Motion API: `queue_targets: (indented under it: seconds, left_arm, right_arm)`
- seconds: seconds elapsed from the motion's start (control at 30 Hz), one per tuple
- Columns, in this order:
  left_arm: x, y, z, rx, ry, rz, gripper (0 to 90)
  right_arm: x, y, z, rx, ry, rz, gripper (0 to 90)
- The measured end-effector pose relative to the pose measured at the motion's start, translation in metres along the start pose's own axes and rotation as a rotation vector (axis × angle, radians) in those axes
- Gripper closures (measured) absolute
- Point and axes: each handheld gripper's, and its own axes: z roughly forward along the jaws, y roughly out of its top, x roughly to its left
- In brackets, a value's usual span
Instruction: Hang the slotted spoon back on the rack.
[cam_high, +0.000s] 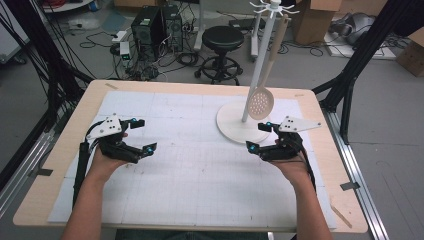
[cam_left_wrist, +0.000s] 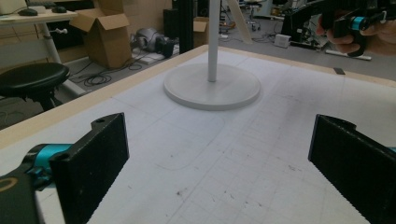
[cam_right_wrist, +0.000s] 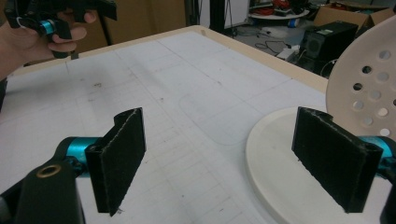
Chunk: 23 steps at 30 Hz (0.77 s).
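landmark: white stand (cam_high: 243, 125), a round base with an upright pole, on the far right part of the bench (cam_high: 90, 100).
task's thing: slotted spoon (cam_high: 261, 102), cream-coloured, hanging from a hook at the top of the stand; its perforated bowl sits low, just above the base on the side towards the person.
right tool (cam_high: 259, 136): just beside the base on the person's side, jaws spread wide, nothing between them; the spoon's bowl (cam_right_wrist: 369, 93) shows close past its outer jaw.
left tool (cam_high: 141, 135): well apart from the stand, across the white mat, jaws wide and empty, aimed towards the base (cam_left_wrist: 212, 86).
step, judged: spoon looks hung; right tool appears free of it.
risk 1: the spoon bowl hangs close to the right tool, so a sideways drift could clip it and set it swinging, perhaps off its hook.
risk 2: the stand is tall on a single pole, so a knock on the base or pole might rock it and shake the spoon loose.
risk 3: the trailing cable could catch the base rim as the right tool draws away.
safer move: draw back from the stand towards the person, low and straight.
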Motion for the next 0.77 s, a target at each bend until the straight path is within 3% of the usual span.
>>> queue_targets:
  seconds: [0.77]
  left_arm:
    - [0.0013, -0.0014, 0.0007, 0.010, 0.008, -0.005, 5.6]
  right_arm:
    - [-0.0016, -0.0008, 0.0027, 0.003, -0.002, 0.003, 16.8]
